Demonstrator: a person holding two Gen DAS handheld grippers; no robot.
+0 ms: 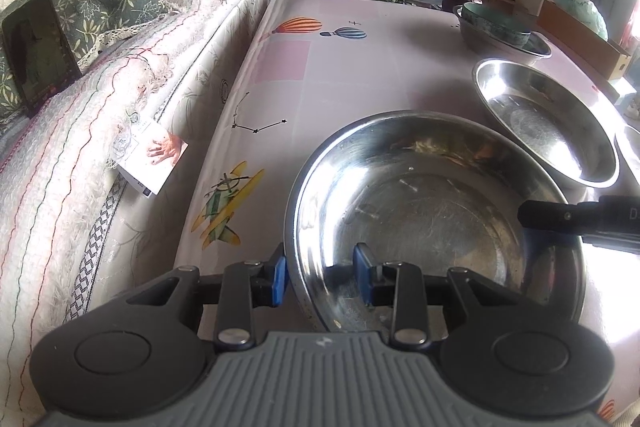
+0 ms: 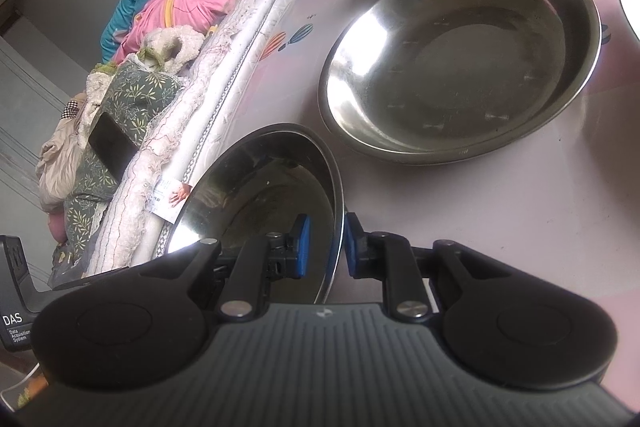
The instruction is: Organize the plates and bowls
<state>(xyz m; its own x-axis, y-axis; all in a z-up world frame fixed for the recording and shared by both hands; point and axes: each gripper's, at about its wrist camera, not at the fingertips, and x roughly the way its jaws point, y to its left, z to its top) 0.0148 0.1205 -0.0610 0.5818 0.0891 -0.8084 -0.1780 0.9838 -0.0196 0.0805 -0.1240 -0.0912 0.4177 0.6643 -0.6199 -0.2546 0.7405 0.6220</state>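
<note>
Pink printed tablecloth [image 1: 320, 75] by the bed; big steel bowl [image 1: 432, 211] nearest me, 2nd steel bowl [image 2: 460, 55] just behind. My L gripper [image 1: 320, 277] & R gripper [image 2: 324, 247] each clamp the near bowl's rim, opp. sides.

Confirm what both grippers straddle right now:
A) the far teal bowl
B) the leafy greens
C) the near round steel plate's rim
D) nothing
C: the left gripper and right gripper each have blue pads on either side of the near round steel plate's rim.
</note>
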